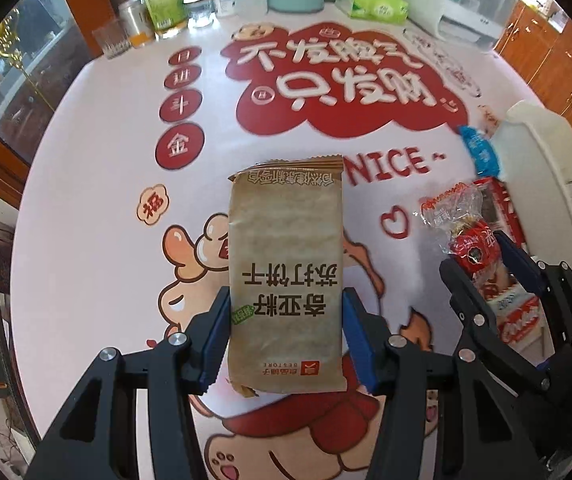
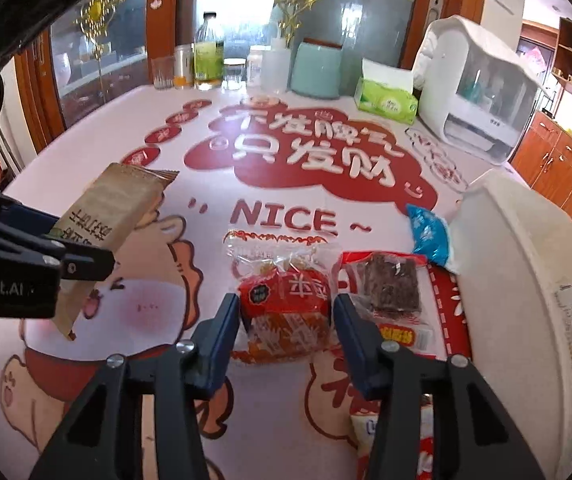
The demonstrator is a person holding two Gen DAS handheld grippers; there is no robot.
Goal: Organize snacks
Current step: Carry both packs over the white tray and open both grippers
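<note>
My left gripper (image 1: 286,320) is shut on a brown cracker packet (image 1: 286,280) and holds it clear of the printed tablecloth; in the right wrist view the same cracker packet (image 2: 114,208) hangs at the left. My right gripper (image 2: 286,320) points down at a red snack packet (image 2: 286,300) lying on the table. Its pads touch that packet's two sides. The red snack packet (image 1: 473,252) also shows between those fingers in the left wrist view. A dark brown snack bar packet (image 2: 393,284) and a blue packet (image 2: 429,236) lie just to its right.
A white tub (image 2: 525,280) stands at the right table edge. Another snack packet (image 2: 389,432) lies under the right finger. Along the far edge are a glass (image 2: 162,72), bottles (image 2: 208,56), a teal canister (image 2: 317,68), a green tissue box (image 2: 385,100) and a white appliance (image 2: 481,92).
</note>
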